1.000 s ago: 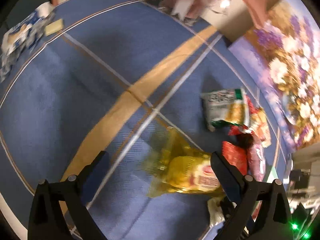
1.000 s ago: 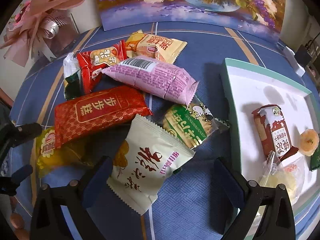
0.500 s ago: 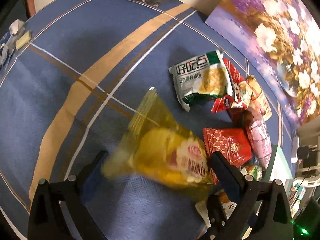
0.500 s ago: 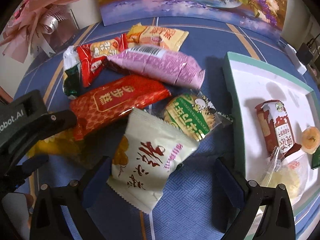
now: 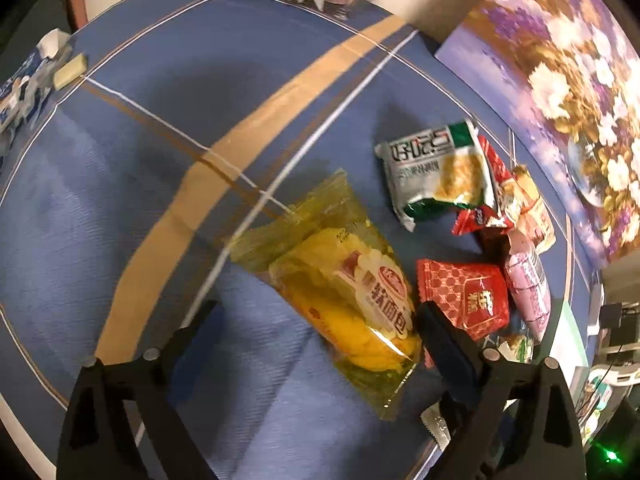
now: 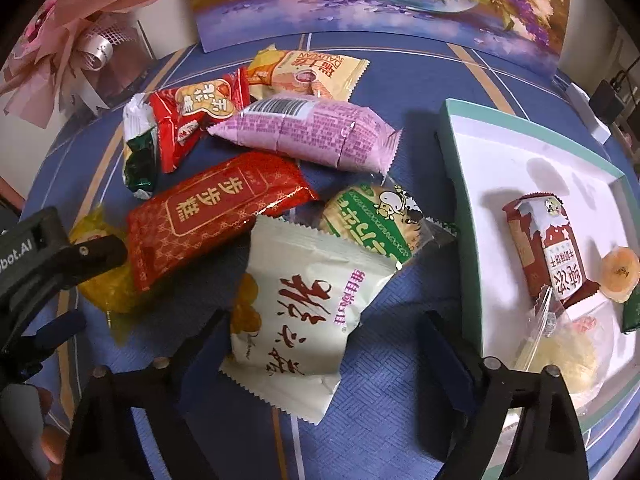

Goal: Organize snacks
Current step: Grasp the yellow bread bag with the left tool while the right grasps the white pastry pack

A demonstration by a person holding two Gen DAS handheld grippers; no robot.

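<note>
Left wrist: my left hand-held gripper (image 5: 316, 320) gapes wide over yellow pack (image 5: 344, 288); red pack (image 5: 464, 300) at 3 o'clock may snag. Right hand-held gripper (image 6: 320, 332) wide, empty.

Left gripper (image 5: 316, 328), fingers spread, is hovering over yellow bread packet (image 5: 344, 284) lying on blue bench (image 5: 120, 200) beside red packet (image 5: 464, 296).
</note>
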